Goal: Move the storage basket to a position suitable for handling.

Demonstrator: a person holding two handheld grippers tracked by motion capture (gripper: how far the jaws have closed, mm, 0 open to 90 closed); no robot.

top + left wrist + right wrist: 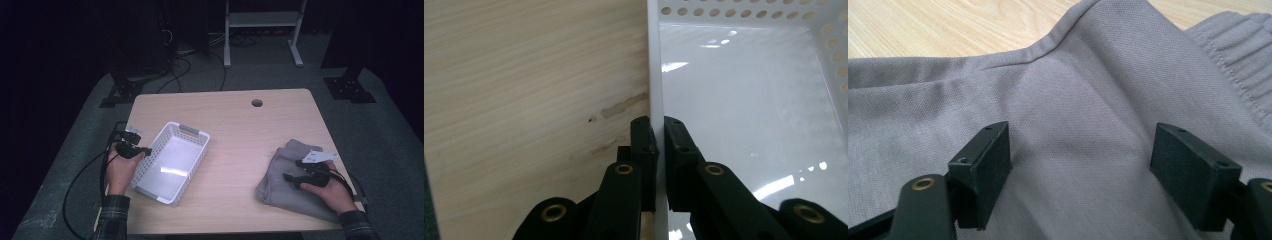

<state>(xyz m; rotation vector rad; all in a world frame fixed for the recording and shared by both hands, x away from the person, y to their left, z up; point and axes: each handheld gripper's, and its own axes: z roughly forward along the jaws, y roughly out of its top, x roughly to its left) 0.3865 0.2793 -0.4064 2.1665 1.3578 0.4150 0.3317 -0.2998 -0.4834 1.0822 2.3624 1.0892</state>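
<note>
Wooden table (pixel 240 120): left gripper (pixel 134 149) clamps the white basket's (pixel 172 162) 9 o'clock rim, while right gripper (pixel 300 172), jaws wide, rests on the grey folded garment (pixel 285 182) at 3 o'clock.

- We see a white basket (pixel 172 162) with rows of round holes in its walls and a glossy white floor.
- We see a plain grey cloth (pixel 282 182) with a fine knit weave and a ribbed edge.
- We see a pale wood-grain table (pixel 240 120).
- Both our grippers are black, the left gripper (pixel 657 131) and the right gripper (pixel 1080 167), with brass-coloured rivets.
- Our sleeves (pixel 112 217) are dark plaid.
</note>
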